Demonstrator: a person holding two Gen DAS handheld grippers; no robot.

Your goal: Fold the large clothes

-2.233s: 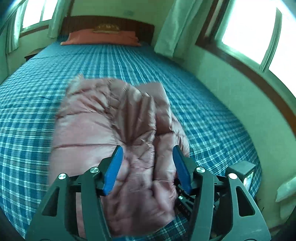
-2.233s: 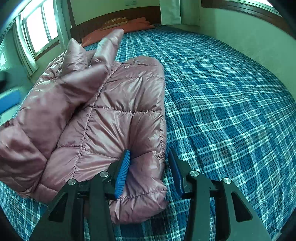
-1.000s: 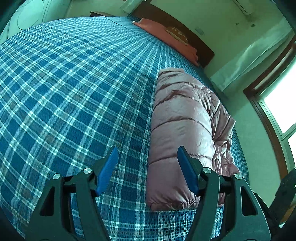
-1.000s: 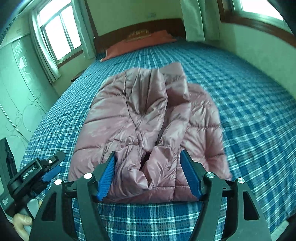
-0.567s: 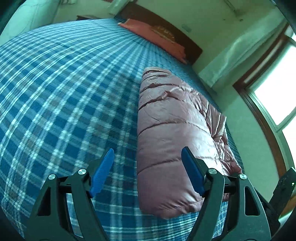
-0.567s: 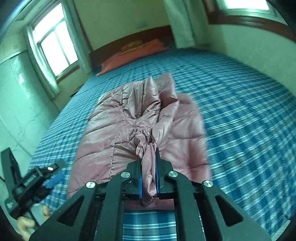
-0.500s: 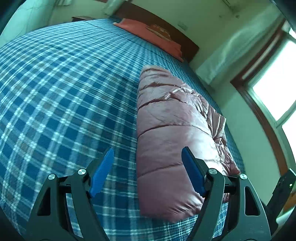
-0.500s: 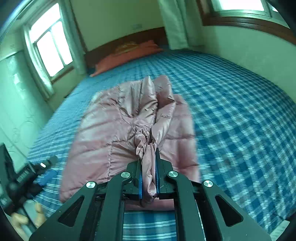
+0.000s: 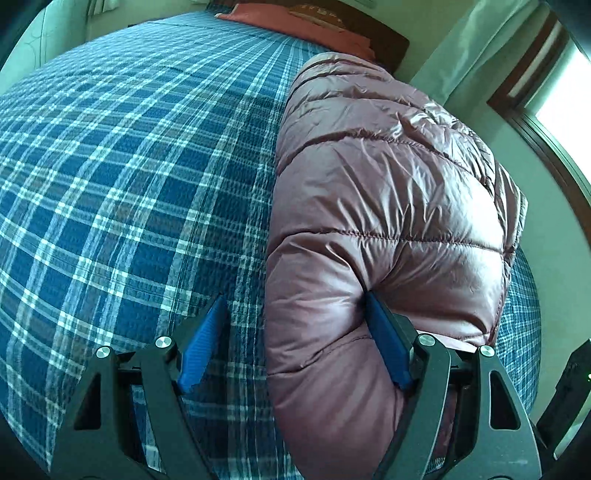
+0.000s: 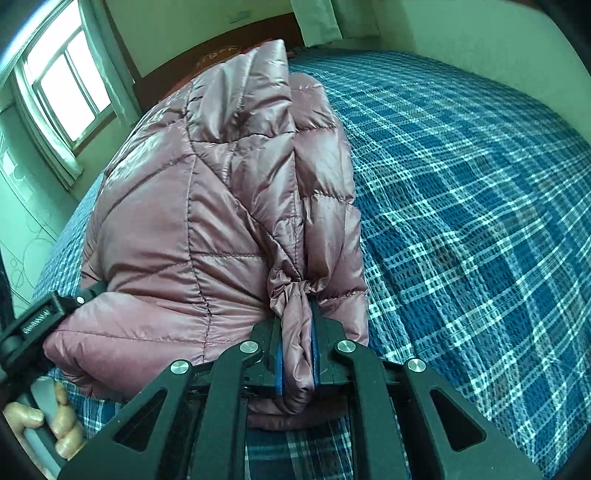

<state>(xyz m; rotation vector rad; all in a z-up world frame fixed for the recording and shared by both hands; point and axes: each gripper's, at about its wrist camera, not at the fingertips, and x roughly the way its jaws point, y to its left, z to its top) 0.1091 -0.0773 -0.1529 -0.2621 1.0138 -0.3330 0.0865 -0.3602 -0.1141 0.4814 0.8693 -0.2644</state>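
**Pink down jacket lies lengthwise, near hem at both grippers**

Pink and puffy, the quilted jacket lies folded into a long bundle on the blue plaid bedspread. Its long axis runs from the near edge of the bed, where both grippers are, away toward the orange pillow at the far headboard. The near end of the bundle is therefore the end within reach, and the far end sits well up the bed.

The right gripper is clamped tight on a gathered bunch of fabric at the near hem, toward the bundle's right side; the cloth fills the narrow gap between its blue pads. The left gripper stands wide. Its right finger presses into the puffy near-left corner of the jacket, while its left finger hangs over bare bedspread, so the bundle's left edge sits between the two and nothing is gripped yet. In the right wrist view the person's hand holding that gripper shows at the lower left, just beside the jacket's near-left corner.

My judgement is that the coming move needs the left fingers to close on that corner, so both near corners can be carried along the long axis toward the pillow end.
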